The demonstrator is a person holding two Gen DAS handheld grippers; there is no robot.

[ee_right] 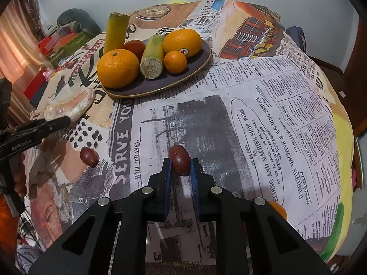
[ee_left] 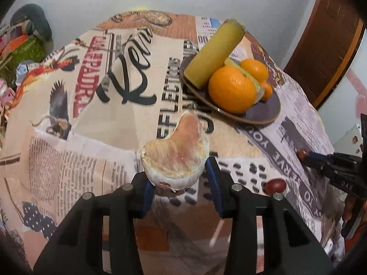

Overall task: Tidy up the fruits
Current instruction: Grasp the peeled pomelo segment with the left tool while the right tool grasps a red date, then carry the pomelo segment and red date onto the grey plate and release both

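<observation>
My left gripper (ee_left: pixel 179 183) is shut on a peeled pomelo segment (ee_left: pixel 176 151), held above the table short of the dark plate (ee_left: pixel 263 112). The plate holds oranges (ee_left: pixel 231 89) and sugarcane pieces (ee_left: pixel 213 55). My right gripper (ee_right: pixel 181 171) is shut on a dark red grape (ee_right: pixel 180 159) just above the cloth. A second grape (ee_right: pixel 89 157) lies on the cloth to its left; it also shows in the left wrist view (ee_left: pixel 275 186). The plate (ee_right: pixel 197 68), a big orange (ee_right: pixel 118 67), the cane (ee_right: pixel 152 56) and the pomelo segment (ee_right: pixel 71 107) show in the right wrist view.
The round table wears a newspaper-print cloth (ee_right: pixel 252 126). Clutter of boxes and bags (ee_left: pixel 20 45) stands beyond the left edge. A wooden door (ee_left: pixel 325 45) is at the far right. Another orange (ee_right: pixel 278 209) peeks out beside my right gripper.
</observation>
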